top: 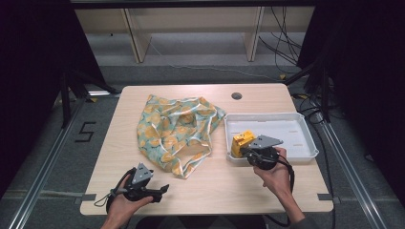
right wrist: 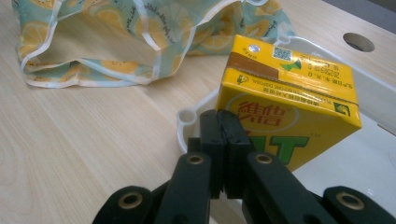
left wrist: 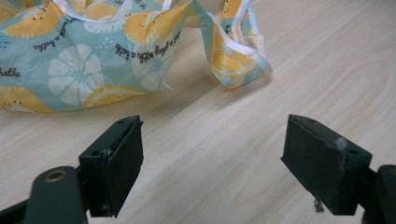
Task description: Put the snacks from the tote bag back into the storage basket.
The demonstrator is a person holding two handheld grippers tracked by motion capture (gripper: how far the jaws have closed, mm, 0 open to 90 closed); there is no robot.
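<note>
A yellow drink carton [right wrist: 289, 107], printed with red characters and green lettering and bearing a foil straw spot and a small code on its top, is standing upright in the near left corner of a white plastic tray [top: 296, 125] on a pale wooden table [top: 210, 191]. The right gripper [right wrist: 223, 140], held in a person's right hand [top: 274, 174], is sitting just in front of the carton with its jaws pressed flat together and gripping nothing; whether the jaw tips are touching the carton's face cannot be told. The left gripper [left wrist: 212, 158], held in the left hand [top: 122, 202] near the table's front left edge, is resting with its jaws spread wide over bare wood, pointing toward a cloth bag [top: 179, 131].

The bag, teal with yellow and white citrus slices and white trim, is lying crumpled at the table's middle, its right edge just beside the tray's left rim and its mouth gaping toward the right gripper. The tray is lying close to the table's right edge, the rest of its floor standing bare behind the carton. Open wood is stretching along the front between the two hands.

A round cable hole [top: 236, 96] is showing near the table's far edge. Beyond it, light wooden shelving [top: 191, 28] is standing on a grey floor, with black cables [top: 286, 43] trailing at the right.
</note>
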